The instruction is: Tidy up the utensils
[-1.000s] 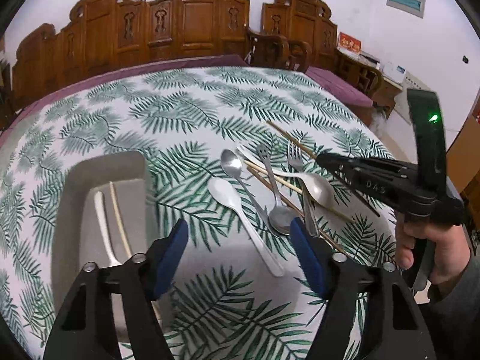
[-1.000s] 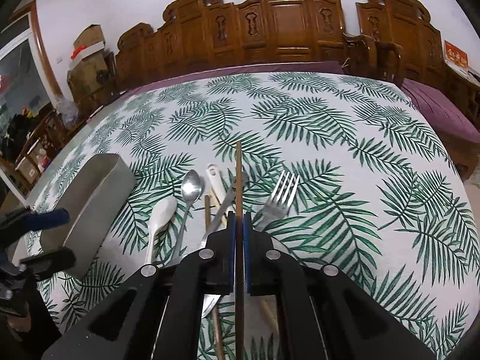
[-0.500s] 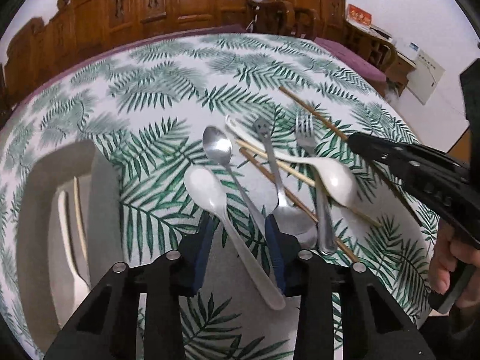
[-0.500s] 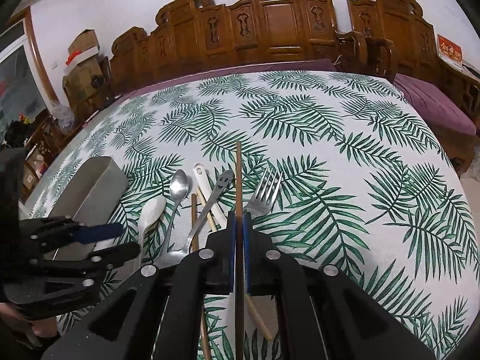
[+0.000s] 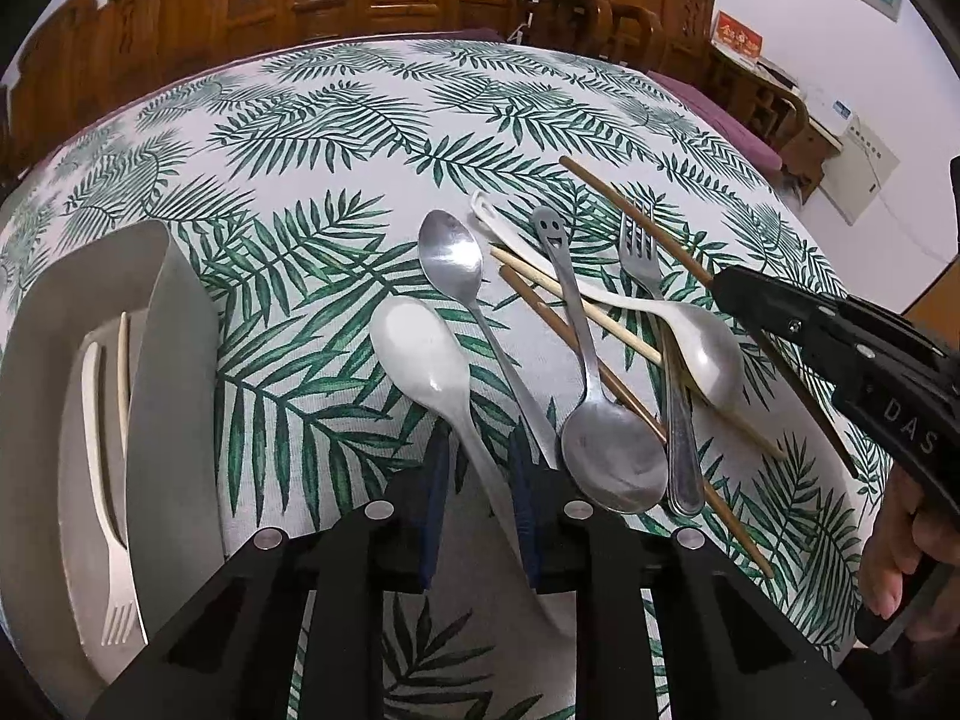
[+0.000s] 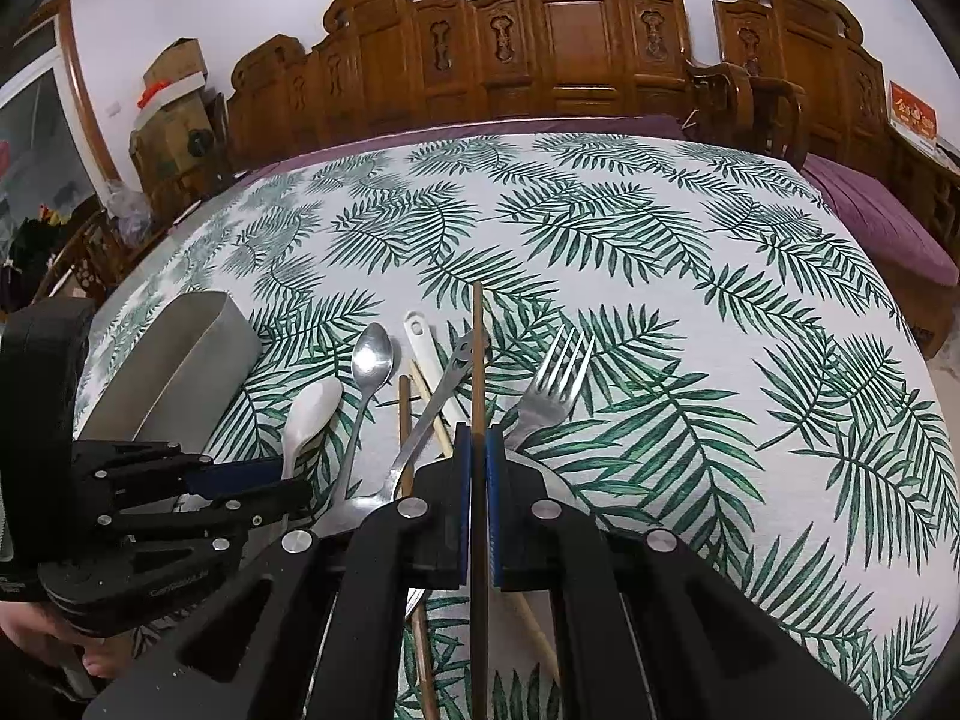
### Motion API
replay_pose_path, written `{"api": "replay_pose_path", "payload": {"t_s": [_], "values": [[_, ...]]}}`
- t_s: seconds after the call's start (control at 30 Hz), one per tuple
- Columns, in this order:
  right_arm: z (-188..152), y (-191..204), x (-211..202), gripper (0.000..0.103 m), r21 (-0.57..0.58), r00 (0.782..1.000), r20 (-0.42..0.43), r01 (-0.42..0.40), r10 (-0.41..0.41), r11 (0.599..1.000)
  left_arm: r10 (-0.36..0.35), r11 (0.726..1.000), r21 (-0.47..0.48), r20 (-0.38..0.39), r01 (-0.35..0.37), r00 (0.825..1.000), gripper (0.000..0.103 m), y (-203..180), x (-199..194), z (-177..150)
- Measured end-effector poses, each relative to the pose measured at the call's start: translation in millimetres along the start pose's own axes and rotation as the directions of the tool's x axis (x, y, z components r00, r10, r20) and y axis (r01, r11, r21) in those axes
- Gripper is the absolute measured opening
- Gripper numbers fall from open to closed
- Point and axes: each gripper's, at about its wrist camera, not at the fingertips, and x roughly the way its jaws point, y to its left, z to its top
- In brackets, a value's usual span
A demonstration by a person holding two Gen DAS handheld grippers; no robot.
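Observation:
My left gripper [image 5: 477, 468] has its jaws narrowed around the handle of a white plastic spoon [image 5: 420, 354] lying on the tablecloth; a small gap shows on each side. My right gripper [image 6: 478, 450] is shut on a dark brown chopstick [image 6: 477, 360], which also shows in the left wrist view [image 5: 636, 213]. A pile of utensils lies between: a steel spoon [image 5: 450, 258], a smiley-handled steel spoon [image 5: 612, 456], a steel fork [image 5: 642, 258], a white spoon [image 5: 702, 348] and more chopsticks [image 5: 576, 324]. A grey tray [image 5: 174, 372] at the left holds a white fork [image 5: 102, 456] and a pale chopstick [image 5: 123, 372].
The round table has a green leaf-print cloth [image 6: 660, 252]. Carved wooden chairs [image 6: 570, 42] stand along the far side. The table edge [image 5: 852, 492] drops off close at the right. Cardboard boxes [image 6: 174, 96] sit at the back left.
My left gripper has moved forward and down over the white spoon's handle and its jaws have closed in from wide open. My right gripper still holds the chopstick.

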Motion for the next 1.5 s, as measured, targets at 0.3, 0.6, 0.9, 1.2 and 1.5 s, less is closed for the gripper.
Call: {"api": "replay_pose_path", "payload": {"t_s": [0.3, 0.6, 0.9, 1.2, 1.5], "values": [[-1.3, 3.8, 4.5, 0.006, -0.016, 1.0, -0.012, 0.007, -0.008, 1.0, -0.001, 1.0, 0.002, 0.003, 0.001, 1.0, 0.002, 4.1, -0.2, 0.1], [1.3, 9.5, 3.3, 0.006, -0.014, 1.0, -0.003, -0.001, 0.001, 1.0, -0.004, 0.999, 0.035, 0.042, 0.002, 0.999, 0.002, 5.5, -23.5, -1.5], [2.4, 23.9, -10.7, 0.006, -0.011, 0.999, 0.032, -0.037, 0.037, 0.999, 0.002, 0.998, 0.068, 0.096, -0.008, 0.995, 0.002, 4.8, -67.7, -4.8], [4.2, 56.6, -21.8, 0.006, -0.063, 0.994, 0.054, -0.09, 0.093, 0.994, 0.021, 0.997, 0.067, 0.126, -0.03, 0.992, 0.002, 22.9, -108.3, -20.3], [6.1, 94.6, -32.9, 0.006, -0.135, 0.987, 0.07, -0.133, 0.143, 0.982, 0.049, 0.998, 0.043, 0.149, -0.055, 0.988, 0.002, 51.5, -125.8, -22.9]]}}
